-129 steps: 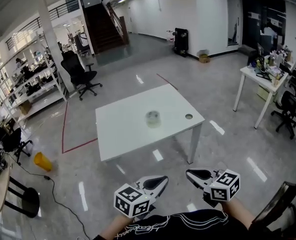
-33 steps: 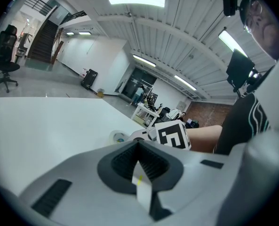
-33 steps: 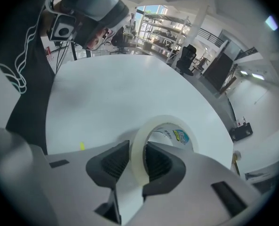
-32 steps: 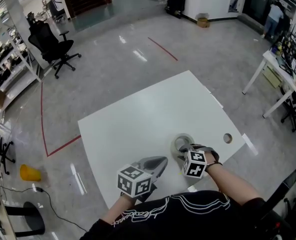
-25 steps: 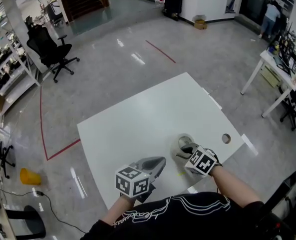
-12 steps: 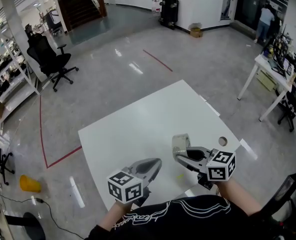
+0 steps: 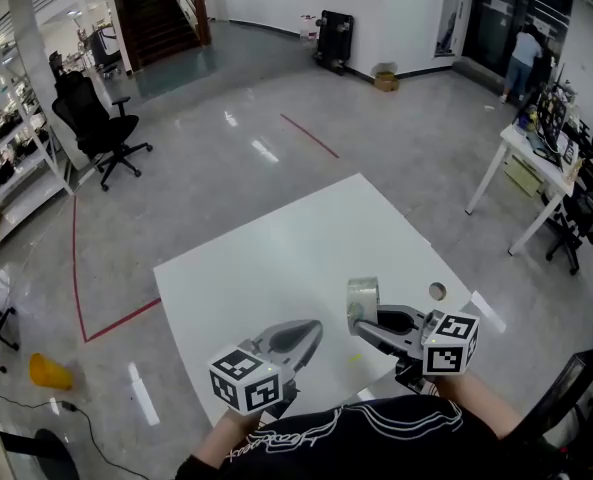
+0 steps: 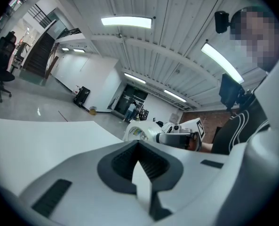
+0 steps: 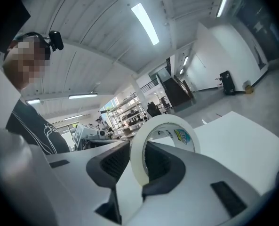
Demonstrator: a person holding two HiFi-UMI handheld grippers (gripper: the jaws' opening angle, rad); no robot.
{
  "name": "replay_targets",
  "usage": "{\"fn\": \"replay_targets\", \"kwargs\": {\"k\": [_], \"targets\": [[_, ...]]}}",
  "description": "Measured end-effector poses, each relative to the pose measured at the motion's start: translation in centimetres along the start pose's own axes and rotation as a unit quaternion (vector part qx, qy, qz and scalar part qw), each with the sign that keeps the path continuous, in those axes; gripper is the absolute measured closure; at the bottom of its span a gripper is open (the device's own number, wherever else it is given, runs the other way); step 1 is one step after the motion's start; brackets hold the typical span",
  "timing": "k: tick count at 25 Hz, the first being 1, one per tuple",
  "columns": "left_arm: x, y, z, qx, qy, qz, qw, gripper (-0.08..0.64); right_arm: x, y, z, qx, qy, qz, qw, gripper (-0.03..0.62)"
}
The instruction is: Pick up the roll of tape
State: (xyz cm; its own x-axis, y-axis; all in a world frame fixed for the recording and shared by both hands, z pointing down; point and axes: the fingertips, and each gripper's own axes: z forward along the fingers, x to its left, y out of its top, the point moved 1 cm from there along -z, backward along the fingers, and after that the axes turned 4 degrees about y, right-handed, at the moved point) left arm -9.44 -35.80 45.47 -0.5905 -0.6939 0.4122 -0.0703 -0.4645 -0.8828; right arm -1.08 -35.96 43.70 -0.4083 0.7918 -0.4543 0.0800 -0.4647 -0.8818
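The roll of tape (image 7: 362, 301), white with a printed label inside its core, stands on edge in the air above the white table (image 7: 266, 258). My right gripper (image 7: 364, 318) is shut on it, one jaw inside the ring and one outside. In the right gripper view the roll (image 9: 163, 136) rises between the jaws of that gripper (image 9: 140, 171). My left gripper (image 7: 311, 331) hovers over the table's near edge, left of the roll, shut and holding nothing. The left gripper view looks past its own jaws (image 8: 139, 147) to the roll (image 8: 138, 132) and the right gripper (image 8: 179, 138).
The table has a round cable hole (image 7: 437, 291) near its right corner. A black office chair (image 7: 98, 118) stands far left, a white desk (image 7: 531, 158) at the right, a person (image 7: 524, 53) by the far door. A yellow object (image 7: 48, 370) lies on the floor at left.
My right gripper has lifted the roll off the table and rolled its wrist, so the roll now stands on edge. The left gripper has risen a little.
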Motion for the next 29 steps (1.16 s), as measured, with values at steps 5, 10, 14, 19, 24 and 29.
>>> {"fn": "replay_targets", "kwargs": {"k": [5, 10, 14, 19, 24, 29], "targets": [[-0.5, 0.3, -0.2, -0.007, 0.001, 0.008, 0.9999, 0.557, 0.0, -0.4, 0.0, 0.004, -0.002, -0.003, 1.0, 0.495], [-1.1, 0.3, -0.3, -0.004, 0.004, 0.012, 0.9999, 0.557, 0.2, -0.6, -0.1, 0.003, -0.001, -0.007, 1.0, 0.495], [-1.4, 0.2, -0.7, -0.003, 0.002, 0.016, 0.9999, 0.557, 0.7, -0.7, -0.1, 0.001, -0.003, -0.005, 1.0, 0.495], [-2.2, -0.3, -0.1, -0.005, 0.006, 0.021, 0.9998, 0.557, 0.7, -1.6, -1.3, 0.008, -0.004, -0.004, 1.0, 0.497], [-2.2, -0.6, -0.1, -0.001, 0.004, 0.021, 0.9998, 0.557, 0.8, -1.6, -1.4, 0.004, -0.005, -0.005, 1.0, 0.497], [-2.4, -1.3, 0.2, 0.007, 0.002, 0.018, 0.9998, 0.557, 0.8, -2.1, -1.6, 0.0, -0.007, 0.003, 1.0, 0.499]]}}
